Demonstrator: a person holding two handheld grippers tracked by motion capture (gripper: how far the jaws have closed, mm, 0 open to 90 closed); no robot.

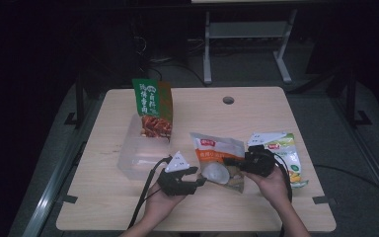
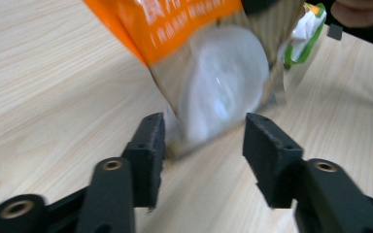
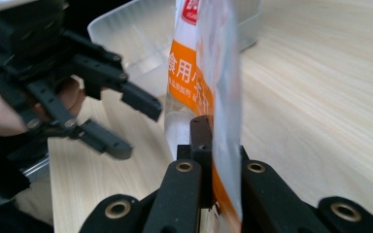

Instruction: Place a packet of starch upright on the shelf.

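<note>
We see clear tub point(image 1: 137, 157) far left, green bag point(image 1: 152, 109) standing inside. Right gripper point(image 3: 212, 145) pinches orange bag point(image 1: 218, 160); left gripper point(image 2: 201, 155) wide.

High overhead view forward-down; both tongs cameras close, sharing the orange packet point(image 2: 184, 29).

On the desk point(image 1: 256, 106), a pouch point(image 1: 217, 160) lies at centre, a tub point(image 1: 138, 153) to its left holding an upright bag point(image 1: 152, 108), another packet point(image 1: 284, 148) at right.

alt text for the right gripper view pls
The right tool is shut on the edge of an orange snack pouch, lifting it above a wooden table. The open left tool and a clear plastic bin lie beyond.
</note>
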